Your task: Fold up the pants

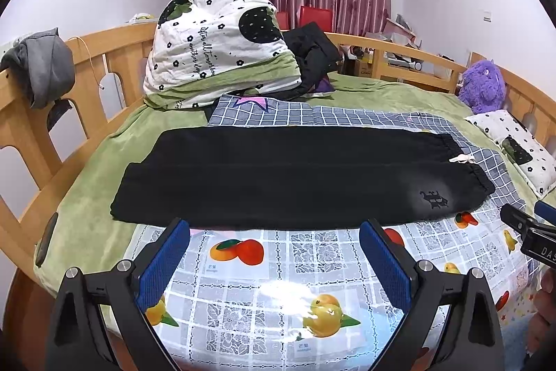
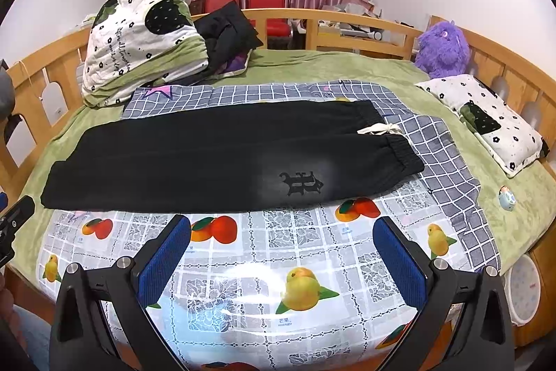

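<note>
- Left wrist view: the left gripper (image 1: 274,261) is hovering with jaws spread wide, gripping nothing. One pair of black pants (image 1: 299,178) is lying just ahead of its fingertips, seemingly folded lengthwise once, leg over leg; the crosswise folds look undone.
- Right wrist view: the right gripper (image 2: 282,258) is likewise gaping empty. The same pants (image 2: 222,159) are lying ahead, waistband ahead-right, with one drawstring (image 2: 380,129) showing.

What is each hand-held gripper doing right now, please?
Left hand-held gripper: open, holding nothing, short of the black pants.
Right hand-held gripper: open, holding nothing.
</note>
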The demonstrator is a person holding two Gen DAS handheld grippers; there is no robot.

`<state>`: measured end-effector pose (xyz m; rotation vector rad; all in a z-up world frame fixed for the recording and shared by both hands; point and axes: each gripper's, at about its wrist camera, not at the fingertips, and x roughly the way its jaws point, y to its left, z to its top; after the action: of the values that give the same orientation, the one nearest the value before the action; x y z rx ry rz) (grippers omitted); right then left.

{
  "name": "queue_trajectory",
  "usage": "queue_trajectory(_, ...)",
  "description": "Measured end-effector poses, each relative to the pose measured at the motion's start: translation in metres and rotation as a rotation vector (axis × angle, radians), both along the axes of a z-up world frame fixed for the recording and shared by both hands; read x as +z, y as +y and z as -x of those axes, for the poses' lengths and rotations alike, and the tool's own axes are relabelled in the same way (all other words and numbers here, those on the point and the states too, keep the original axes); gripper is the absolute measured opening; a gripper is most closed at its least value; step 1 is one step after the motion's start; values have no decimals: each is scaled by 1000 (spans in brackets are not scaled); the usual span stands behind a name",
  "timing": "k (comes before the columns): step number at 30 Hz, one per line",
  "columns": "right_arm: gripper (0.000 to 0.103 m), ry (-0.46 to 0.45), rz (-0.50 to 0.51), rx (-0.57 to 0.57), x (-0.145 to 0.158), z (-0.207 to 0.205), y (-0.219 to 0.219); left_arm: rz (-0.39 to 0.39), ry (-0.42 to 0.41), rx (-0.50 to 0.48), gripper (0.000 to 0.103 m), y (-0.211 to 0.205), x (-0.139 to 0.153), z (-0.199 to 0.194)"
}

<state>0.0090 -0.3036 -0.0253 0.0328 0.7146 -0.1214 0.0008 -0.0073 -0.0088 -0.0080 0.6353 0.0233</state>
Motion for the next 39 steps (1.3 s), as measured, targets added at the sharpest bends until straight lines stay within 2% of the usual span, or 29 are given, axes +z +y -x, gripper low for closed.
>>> queue_trajectory(39,102,-6,-1,6,2,2,3,6,4,6,99,3,3,-1)
